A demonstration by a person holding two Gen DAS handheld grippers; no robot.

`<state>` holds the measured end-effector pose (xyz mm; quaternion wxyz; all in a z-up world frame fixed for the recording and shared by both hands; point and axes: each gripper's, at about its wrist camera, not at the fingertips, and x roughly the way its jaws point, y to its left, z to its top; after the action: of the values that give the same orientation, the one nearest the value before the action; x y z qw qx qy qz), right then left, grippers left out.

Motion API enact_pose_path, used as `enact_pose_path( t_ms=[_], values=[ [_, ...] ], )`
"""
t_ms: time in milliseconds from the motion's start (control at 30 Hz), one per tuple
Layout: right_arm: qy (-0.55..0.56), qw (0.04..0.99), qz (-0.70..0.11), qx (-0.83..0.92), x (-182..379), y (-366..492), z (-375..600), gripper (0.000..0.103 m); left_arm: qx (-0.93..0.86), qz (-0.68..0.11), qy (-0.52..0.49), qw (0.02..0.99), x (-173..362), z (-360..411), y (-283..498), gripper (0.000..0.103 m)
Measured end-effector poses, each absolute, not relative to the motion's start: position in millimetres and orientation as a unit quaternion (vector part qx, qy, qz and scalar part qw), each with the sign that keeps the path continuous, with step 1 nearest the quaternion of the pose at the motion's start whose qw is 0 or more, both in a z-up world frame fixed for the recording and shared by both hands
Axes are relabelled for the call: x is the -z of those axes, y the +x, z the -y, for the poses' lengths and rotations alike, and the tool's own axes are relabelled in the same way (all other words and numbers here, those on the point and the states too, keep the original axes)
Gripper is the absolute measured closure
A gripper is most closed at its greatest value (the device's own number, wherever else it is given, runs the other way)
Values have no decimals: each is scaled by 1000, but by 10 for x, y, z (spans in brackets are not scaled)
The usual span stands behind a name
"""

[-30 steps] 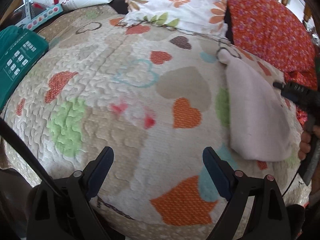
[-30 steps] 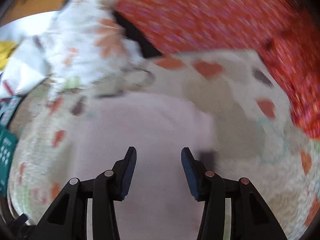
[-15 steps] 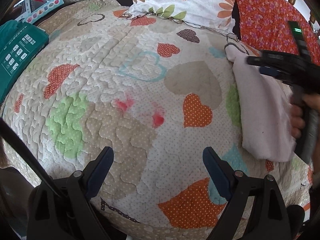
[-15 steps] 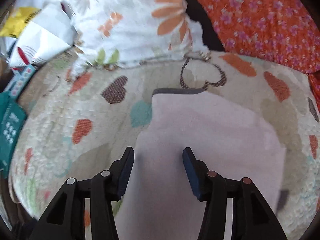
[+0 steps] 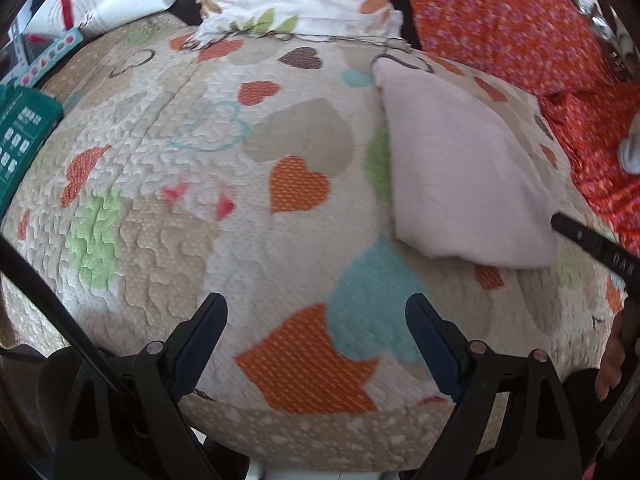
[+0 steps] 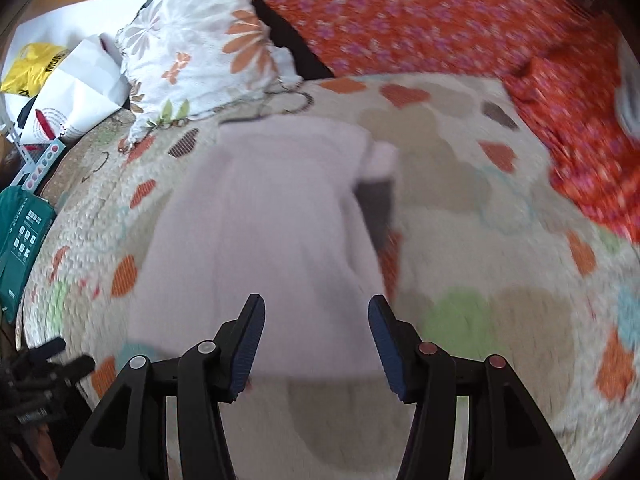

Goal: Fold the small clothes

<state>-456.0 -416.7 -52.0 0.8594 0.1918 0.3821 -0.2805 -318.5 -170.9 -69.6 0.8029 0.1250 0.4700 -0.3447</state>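
1. Right wrist view: right gripper [image 6: 316, 334], its jaws just widening and grasping nothing, hangs over the pale garment [image 6: 256, 232] on the quilt [image 6: 480, 208].
2. Left gripper [image 5: 316, 340] is released; garment at 2 o'clock.
3. Pinch 1 hem edge squarely, then fold flat.

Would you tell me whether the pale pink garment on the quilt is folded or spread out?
Folded: the pale pink garment lies as a compact slab, a doubled edge visible.

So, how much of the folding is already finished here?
Done: the pale pink garment lies folded flat on the heart-print quilt. In hand: nothing; the right gripper has just been opening, jaws empty above the garment, and the left gripper is open. Left: no other unfolded clothes are visible.
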Motion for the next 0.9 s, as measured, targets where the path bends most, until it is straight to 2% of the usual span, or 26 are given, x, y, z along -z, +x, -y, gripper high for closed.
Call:
enact_pose_path(
  t_ms=[533,800,900],
  values=[
    [225,846,-376,305,835,-5170,4020,39,367,-420,175,812,594,1828,-3721,13],
    [187,845,-387,319,890,-5114,3870,34,394,-377,138,827,449,1788,-3815,13],
    [163,846,-390,324,928,-5066,3813,34,400,-384,128,822,455,1787,-3790,13]
  ],
)
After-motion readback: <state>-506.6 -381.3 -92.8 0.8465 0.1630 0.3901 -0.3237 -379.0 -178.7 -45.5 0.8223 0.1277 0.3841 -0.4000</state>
